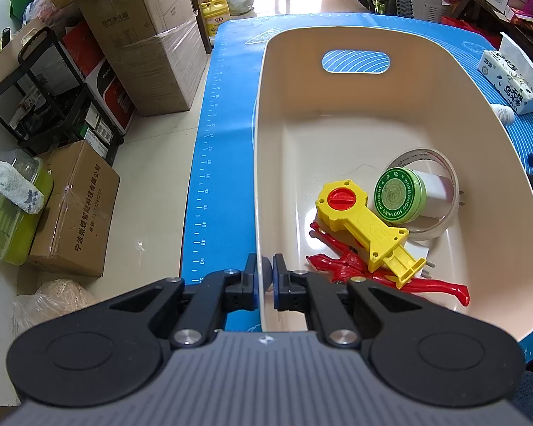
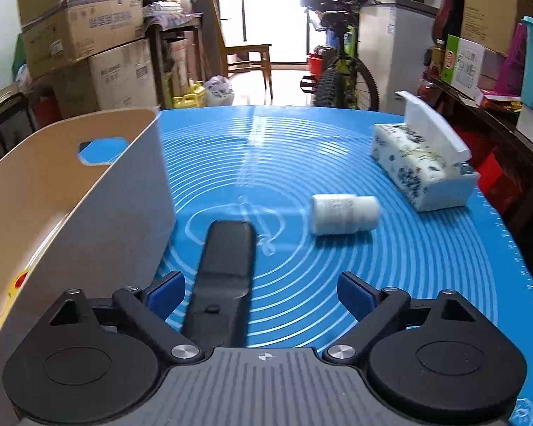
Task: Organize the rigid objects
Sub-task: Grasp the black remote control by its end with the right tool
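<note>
Black remote (image 2: 224, 280) at 11 o'clock between spread right gripper (image 2: 261, 293) pads. Better centred before closing. Left gripper (image 1: 265, 271) clamped on bin (image 1: 337, 113) rim.

Toy-filled beige basin (image 1: 497, 113); toppled white bottle (image 2: 344, 214)

Cream bin (image 1: 391, 106) sits on a bright blue mat (image 2: 302, 163) ringed with thin white circles and ruler ticks. Inside it there's a yellow launcher (image 1: 366, 223) with a red dial, a glossy red figure (image 1: 351, 269) and a green tin (image 1: 399, 195) with white lettering. On the mat: a black remote (image 2: 224, 277), a white bottle (image 2: 344, 214) and a white tissue pack (image 2: 419, 167) with a dark floral print.
</note>
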Tool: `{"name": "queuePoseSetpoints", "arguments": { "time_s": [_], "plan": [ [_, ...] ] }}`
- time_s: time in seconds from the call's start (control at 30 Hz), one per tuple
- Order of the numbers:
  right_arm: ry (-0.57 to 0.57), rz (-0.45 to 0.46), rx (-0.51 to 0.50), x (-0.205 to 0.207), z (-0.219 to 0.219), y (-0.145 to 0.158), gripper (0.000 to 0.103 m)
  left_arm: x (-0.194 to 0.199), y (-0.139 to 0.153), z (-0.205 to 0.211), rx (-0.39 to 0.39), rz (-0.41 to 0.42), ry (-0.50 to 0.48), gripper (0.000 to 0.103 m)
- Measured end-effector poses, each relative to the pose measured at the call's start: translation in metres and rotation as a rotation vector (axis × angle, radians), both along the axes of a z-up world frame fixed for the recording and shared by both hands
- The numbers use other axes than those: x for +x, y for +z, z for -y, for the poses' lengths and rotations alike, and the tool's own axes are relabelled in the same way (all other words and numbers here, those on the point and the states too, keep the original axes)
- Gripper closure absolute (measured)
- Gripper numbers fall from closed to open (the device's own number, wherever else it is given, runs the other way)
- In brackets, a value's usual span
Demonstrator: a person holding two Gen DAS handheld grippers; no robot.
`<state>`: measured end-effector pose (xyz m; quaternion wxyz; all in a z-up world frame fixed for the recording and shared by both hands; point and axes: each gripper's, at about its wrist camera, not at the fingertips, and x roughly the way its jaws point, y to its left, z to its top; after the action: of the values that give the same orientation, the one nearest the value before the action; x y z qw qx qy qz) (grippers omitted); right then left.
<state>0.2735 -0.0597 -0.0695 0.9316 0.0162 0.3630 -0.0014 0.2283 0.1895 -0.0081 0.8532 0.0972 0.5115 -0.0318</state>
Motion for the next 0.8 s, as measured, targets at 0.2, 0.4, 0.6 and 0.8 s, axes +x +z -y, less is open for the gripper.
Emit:
{"name": "queuePoseSetpoints", "arguments": {
  "time_s": [0.2, 0.4, 0.6, 0.8],
  "plan": [
    [-0.021, -0.01, -0.01, -0.002, -0.002, -0.017, 0.005, 0.0, 0.001, 0.0, 0.003, 0.001, -0.002, 0.094],
    [-0.019, 0.032, -0.053, -0.002, -0.007, -0.028, 0.003, -0.001, 0.001, 0.001, 0.009, 0.004, -0.004, 0.093],
    [-0.021, 0.057, 0.006, -0.003, -0.001, -0.035, 0.003, -0.001, 0.001, 0.001, 0.008, 0.002, -0.006, 0.093],
    [0.086, 0.024, -0.046, -0.003, -0.005, -0.042, 0.005, -0.002, 0.001, 0.001, 0.01, 0.003, -0.007, 0.093]
  ]
}}
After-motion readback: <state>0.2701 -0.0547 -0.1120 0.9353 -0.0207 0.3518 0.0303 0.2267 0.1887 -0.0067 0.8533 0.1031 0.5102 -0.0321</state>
